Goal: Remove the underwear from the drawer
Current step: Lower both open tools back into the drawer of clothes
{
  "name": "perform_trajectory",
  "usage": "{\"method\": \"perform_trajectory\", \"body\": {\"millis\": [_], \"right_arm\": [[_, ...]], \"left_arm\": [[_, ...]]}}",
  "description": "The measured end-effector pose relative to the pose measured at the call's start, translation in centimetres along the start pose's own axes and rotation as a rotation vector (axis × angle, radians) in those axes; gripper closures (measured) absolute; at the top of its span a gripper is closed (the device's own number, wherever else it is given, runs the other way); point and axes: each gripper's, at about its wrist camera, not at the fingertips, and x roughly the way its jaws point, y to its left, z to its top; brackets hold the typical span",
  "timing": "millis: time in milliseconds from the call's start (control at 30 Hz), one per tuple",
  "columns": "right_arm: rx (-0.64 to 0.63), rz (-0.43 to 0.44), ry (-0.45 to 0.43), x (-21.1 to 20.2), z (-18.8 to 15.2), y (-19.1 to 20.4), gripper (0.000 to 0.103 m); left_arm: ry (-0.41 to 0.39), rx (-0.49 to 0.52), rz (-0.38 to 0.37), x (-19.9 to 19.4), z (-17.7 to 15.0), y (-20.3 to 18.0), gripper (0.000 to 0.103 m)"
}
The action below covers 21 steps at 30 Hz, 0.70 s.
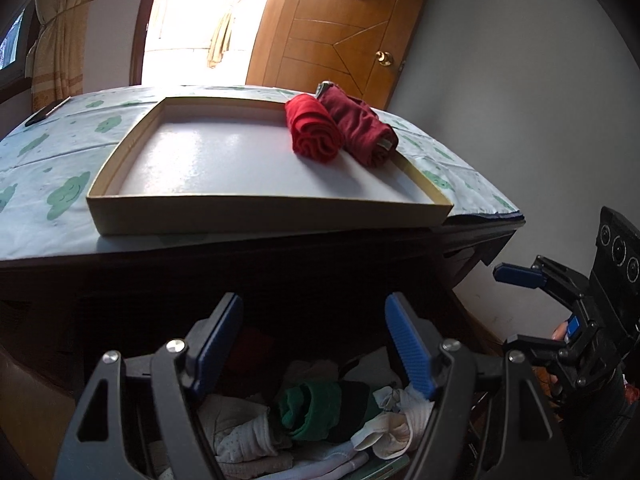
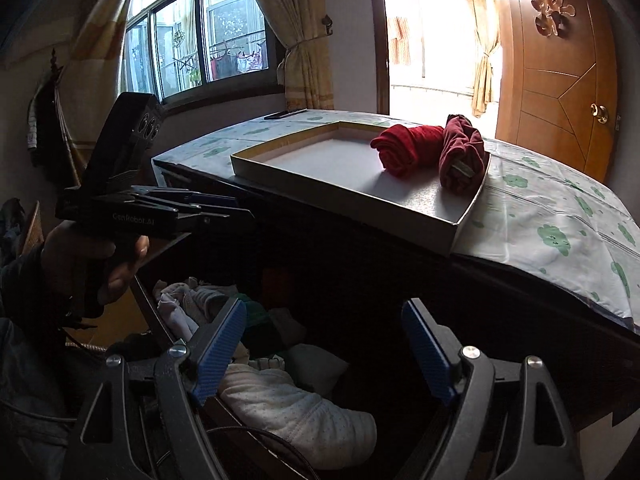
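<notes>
The open drawer (image 1: pixel 472 320) below the dresser top holds several rolled garments, among them a green roll (image 1: pixel 310 408) and white pieces (image 1: pixel 240 428); the right wrist view shows a white dotted one (image 2: pixel 296 412). My left gripper (image 1: pixel 316 344) is open and empty above the drawer. My right gripper (image 2: pixel 324 352) is open and empty over the drawer too. A shallow tray (image 1: pixel 260 216) on the dresser top holds a bright red roll (image 1: pixel 312 130) and a dark red roll (image 1: pixel 360 126), also in the right wrist view (image 2: pixel 412 148) (image 2: pixel 460 156).
The dresser top has a pale cloth with green clouds (image 1: pixel 60 168). A dark flat object (image 1: pixel 46 112) lies at its far left corner. A wooden door (image 1: pixel 332 28), a bright doorway and curtains stand behind. The other gripper (image 1: pixel 520 276) shows at right.
</notes>
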Motion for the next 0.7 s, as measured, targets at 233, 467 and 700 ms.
{"method": "perform_trajectory", "body": {"millis": [233, 467, 700], "right_arm": [[-0.01, -0.019, 0.052, -0.9, -2.4, -0.2, 0.021], [-0.059, 0.003, 0.129, -1.1, -3.8, 0.1, 0.021], [-0.163, 0.023, 0.239, 0.7, -4.3, 1.2, 0.021]], "left_arm": [[0.027, 0.011, 0.014, -0.7, -2.3, 0.3, 0.028], [0.059, 0.045, 0.031, -1.1, -4.3, 0.4, 0.028], [0.079, 0.053, 0.074, -1.5, -5.5, 1.3, 0.028]]}}
